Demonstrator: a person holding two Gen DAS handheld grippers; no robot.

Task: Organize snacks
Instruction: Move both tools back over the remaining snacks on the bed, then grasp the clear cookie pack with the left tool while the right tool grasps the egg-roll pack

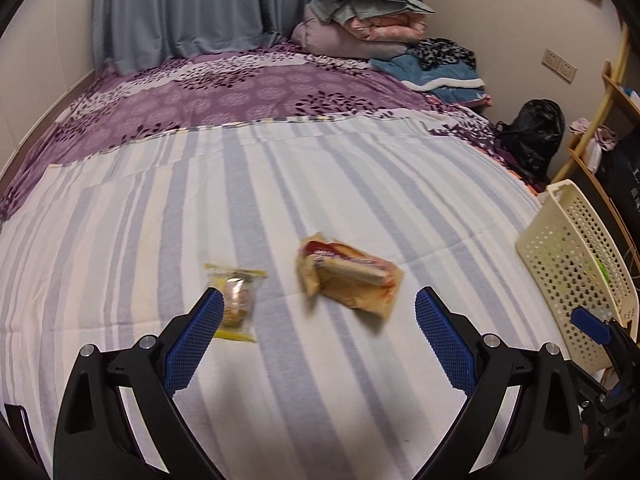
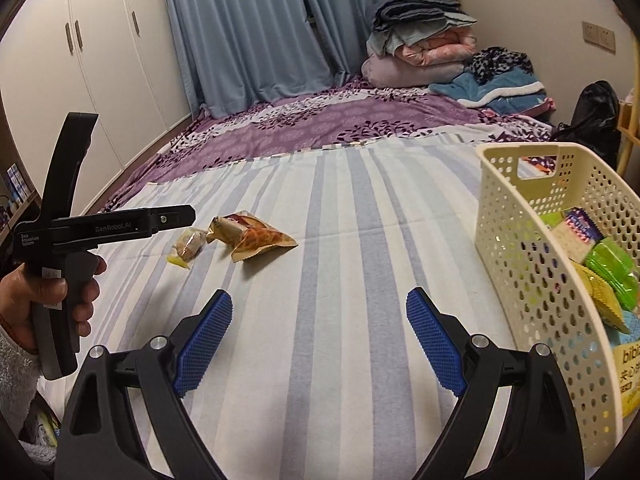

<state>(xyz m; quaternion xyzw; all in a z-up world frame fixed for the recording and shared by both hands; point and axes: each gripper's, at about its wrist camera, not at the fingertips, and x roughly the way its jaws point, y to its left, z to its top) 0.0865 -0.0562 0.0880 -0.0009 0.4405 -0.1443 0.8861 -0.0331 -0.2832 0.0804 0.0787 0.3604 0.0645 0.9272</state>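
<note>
Two snacks lie on the striped sheet: a small clear-and-yellow packet and a larger orange-tan packet. Both also show in the right wrist view, the small packet and the orange packet. My left gripper is open and empty, just short of them, its left finger beside the small packet. My right gripper is open and empty above the sheet, left of the cream perforated basket, which holds several snack packets. The left gripper's body shows side-on, its fingertips hidden.
The basket stands at the bed's right edge. Folded blankets and a blue towel pile at the far end on a purple cover. A black bag and wooden shelf stand right of the bed; wardrobe on the left.
</note>
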